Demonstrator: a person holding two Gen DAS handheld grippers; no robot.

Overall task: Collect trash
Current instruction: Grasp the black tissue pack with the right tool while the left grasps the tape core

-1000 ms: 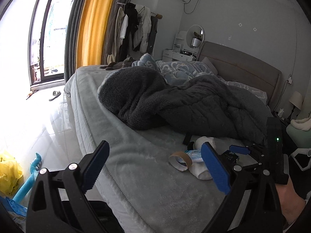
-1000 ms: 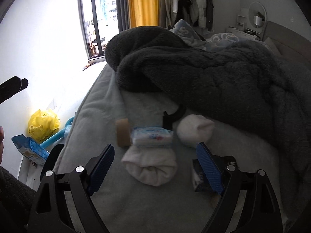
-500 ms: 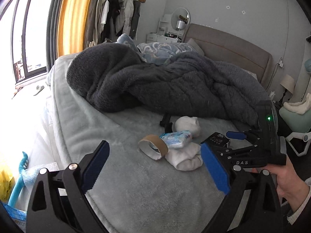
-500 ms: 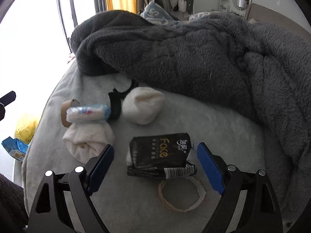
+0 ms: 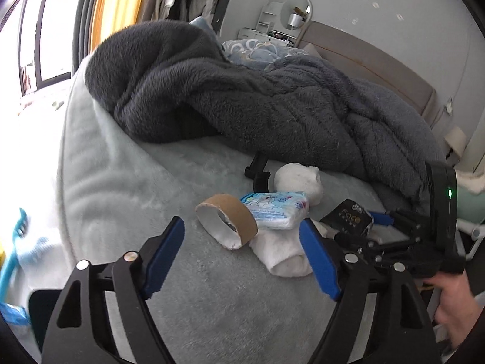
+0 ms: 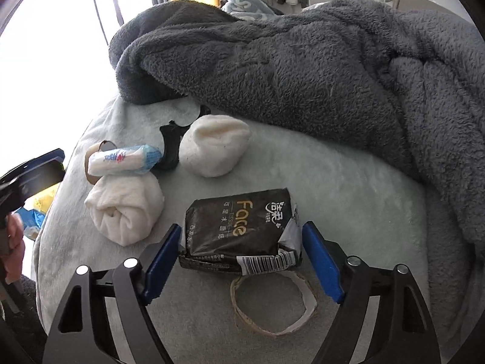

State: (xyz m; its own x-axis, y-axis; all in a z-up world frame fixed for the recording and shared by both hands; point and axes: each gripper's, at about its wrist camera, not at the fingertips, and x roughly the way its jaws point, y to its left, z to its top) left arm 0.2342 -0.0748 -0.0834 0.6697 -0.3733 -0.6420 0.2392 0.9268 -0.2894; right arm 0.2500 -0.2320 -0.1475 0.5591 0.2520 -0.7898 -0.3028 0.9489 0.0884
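Black tissue pack (image 6: 241,230) between right tool (image 6: 242,253) fingers

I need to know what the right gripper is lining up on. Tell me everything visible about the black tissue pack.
The black tissue pack is a soft, crinkled plastic packet with gold "Face" lettering, white print and a barcode on its torn, opened near end. It lies flat on the pale grey bedspread, between the open fingers of the right gripper, which do not visibly press it. A flattened cardboard ring lies just in front, partly under it. A rolled white sock sits beside it.
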